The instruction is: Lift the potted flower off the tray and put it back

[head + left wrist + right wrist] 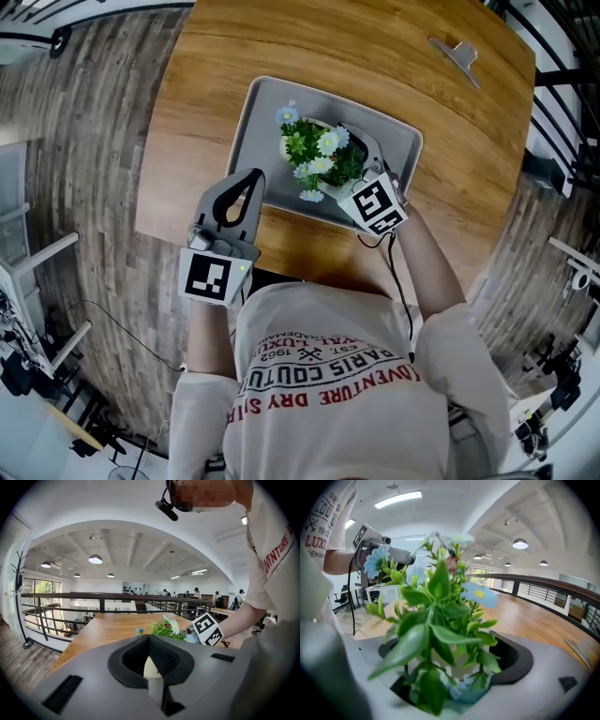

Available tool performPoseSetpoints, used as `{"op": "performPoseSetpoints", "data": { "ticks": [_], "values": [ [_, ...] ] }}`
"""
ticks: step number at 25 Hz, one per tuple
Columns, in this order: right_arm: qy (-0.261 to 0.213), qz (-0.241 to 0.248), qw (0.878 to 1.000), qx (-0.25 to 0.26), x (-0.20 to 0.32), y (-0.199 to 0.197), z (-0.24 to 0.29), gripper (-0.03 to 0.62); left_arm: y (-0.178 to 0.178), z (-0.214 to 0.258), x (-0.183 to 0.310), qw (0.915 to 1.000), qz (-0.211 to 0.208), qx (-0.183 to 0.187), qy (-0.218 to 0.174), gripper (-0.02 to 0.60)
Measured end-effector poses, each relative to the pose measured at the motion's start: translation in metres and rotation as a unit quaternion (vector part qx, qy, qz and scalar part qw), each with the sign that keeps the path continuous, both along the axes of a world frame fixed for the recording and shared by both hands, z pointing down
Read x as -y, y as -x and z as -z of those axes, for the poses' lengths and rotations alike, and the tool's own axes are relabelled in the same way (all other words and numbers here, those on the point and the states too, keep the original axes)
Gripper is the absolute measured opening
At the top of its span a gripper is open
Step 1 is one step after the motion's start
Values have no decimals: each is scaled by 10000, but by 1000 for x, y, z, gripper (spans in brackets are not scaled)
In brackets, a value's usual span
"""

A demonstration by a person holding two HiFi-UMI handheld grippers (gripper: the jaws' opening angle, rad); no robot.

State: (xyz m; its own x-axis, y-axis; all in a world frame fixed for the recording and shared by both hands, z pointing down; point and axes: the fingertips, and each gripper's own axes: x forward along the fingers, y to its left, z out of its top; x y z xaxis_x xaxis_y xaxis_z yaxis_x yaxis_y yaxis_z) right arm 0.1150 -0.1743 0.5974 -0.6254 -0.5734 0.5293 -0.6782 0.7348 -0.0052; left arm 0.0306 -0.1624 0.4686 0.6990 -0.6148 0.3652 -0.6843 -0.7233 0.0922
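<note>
The potted flower [317,155] is sitting over the middle of the grey tray [258,122], its cream pot caught between the jaws of the right gripper; whether the pot's base is touching the tray cannot be told.

At the left, the left gripper [253,178] is hovering over the tray's near-left edge. It is pointing toward the flower. Its jaws are meeting at the tips and carrying nothing, and the cream pot is showing through the padded hollow behind them in the left gripper view.

The tray is lying on the round wooden tabletop [375,56], near the edge closest to the person. White and pale blue blooms and green leaves are spreading above it.

To the right, the right gripper [356,155] is reaching in from the tray's near-right side and clamping the pot. Leaves are filling most of the right gripper view.

Farther right, a small grey bracket-shaped piece [457,54] is lying on the tabletop, well apart from the tray.
</note>
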Motion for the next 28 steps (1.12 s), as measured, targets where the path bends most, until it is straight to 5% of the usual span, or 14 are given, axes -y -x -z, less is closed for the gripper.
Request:
{"op": "performPoseSetpoints", "data": {
  "ticks": [17,18,20,28],
  "values": [
    [-931,-1605,9824,206,-22,-40,154,461,-9,82,5,9892,-1137,-271,-889,12],
    [-1056,-1865,9766,171,-23,-45,162,414,-10,87,4,9876,-1215,-266,-960,12],
    [-1403,-2530,9572,75,-23,-62,180,79,-11,97,2,9833,-1391,-255,-1146,12],
    [-2235,-3249,9190,23,-47,-71,242,28,-9,138,1,9724,-1649,-399,-1601,12]
  ]
}}
